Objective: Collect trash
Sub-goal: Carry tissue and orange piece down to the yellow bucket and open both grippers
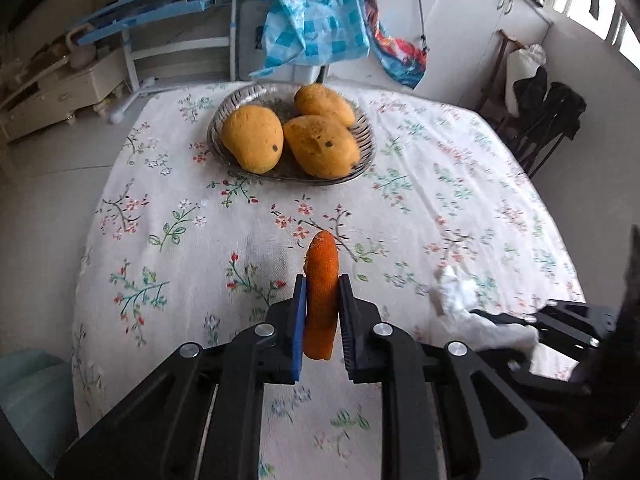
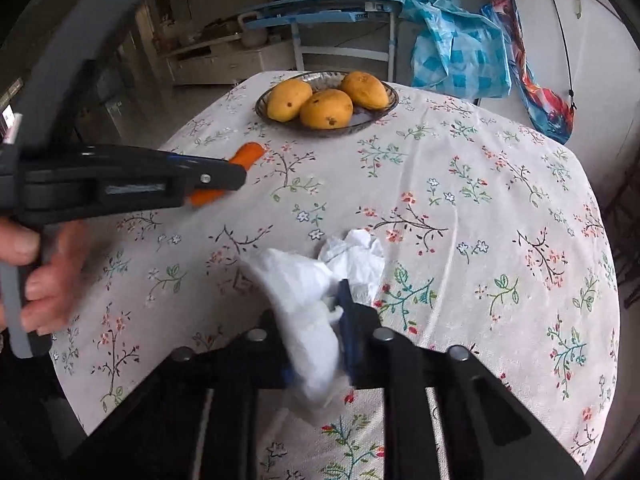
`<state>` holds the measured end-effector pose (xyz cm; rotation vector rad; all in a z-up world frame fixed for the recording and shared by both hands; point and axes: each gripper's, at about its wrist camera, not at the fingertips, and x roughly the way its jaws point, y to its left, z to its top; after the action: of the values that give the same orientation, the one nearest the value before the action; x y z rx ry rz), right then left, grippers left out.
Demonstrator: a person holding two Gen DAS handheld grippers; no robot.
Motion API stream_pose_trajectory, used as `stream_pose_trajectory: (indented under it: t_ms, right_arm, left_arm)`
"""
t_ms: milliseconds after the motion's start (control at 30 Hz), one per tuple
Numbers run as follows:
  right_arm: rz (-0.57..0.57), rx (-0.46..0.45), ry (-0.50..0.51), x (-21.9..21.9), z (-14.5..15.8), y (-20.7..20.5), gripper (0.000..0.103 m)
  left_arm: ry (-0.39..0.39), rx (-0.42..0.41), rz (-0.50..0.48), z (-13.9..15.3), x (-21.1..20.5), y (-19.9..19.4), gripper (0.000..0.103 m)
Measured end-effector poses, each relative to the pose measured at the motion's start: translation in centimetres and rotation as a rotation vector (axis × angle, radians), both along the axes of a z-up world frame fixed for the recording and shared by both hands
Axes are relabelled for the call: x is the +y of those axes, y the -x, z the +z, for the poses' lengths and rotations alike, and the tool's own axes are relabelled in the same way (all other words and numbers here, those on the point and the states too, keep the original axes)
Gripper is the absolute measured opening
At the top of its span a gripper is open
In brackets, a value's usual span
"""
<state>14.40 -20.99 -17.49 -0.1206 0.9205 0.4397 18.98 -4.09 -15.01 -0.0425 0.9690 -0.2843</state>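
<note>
Floral cloth covers the desk (image 1: 168, 216), with a glass dish (image 1: 362, 160) of three mangoes (image 1: 253, 142) at its far side and a blue checked plastic bag (image 1: 308, 28) hanging beyond.

Left hand-held gripper (image 1: 322, 300): narrow, its pads pressed on an orange peel (image 1: 322, 276). The peel's long axis runs forward along the fingers, with its tip projecting past them and its tail hanging behind the pads.

Right hand-held gripper (image 2: 320, 320): narrow, clamped on a crumpled white tissue (image 2: 304, 280). Part of the wad spills forward and to the right of the fingers, apparently still resting on the cloth.

Both pieces of trash are therefore already held; neither remains to be reached. No bin or receptacle shows in either view, so the direction of the coming carry cannot be told.

View differences: the left wrist view shows the pad contact on the peel directly. The right wrist view shows that gripper from the side, with a hand (image 2: 44, 276) on its grip and the peel just above the cloth, well short of the dish.
</note>
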Motion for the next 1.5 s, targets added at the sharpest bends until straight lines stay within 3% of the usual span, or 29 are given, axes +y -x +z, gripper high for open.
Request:
stream_pose_trajectory:
  t_ms: [433, 667, 1267, 1367, 1500]
  right_arm:
    - [-0.027, -0.019, -0.276, -1.1, 3.0, 5.3, 0.013]
    - [-0.025, -0.029, -0.378, -0.9, 3.5, 9.6, 0.013]
    - [0.012, 0.009, -0.437, 0.6, 2.8, 15.1, 0.013]
    - [0.031, 0.057, -0.427, 1.4, 2.0, 16.4, 0.013]
    - [0.042, 0.185, -0.367, 2.8, -0.6, 18.3, 0.013]
  left_arm:
    - [0.025, -0.167, 0.025, 4.5, 1.5, 9.1, 0.015]
    - [0.035, -0.199, 0.063, 5.0, 3.2, 13.6, 0.015]
    - [0.017, -0.218, 0.086, 5.0, 4.6, 19.9, 0.015]
    - [0.014, -0.19, 0.073, 4.4, 4.3, 20.7, 0.015]
    - [0.011, -0.128, 0.053, 2.9, 4.0, 22.3, 0.015]
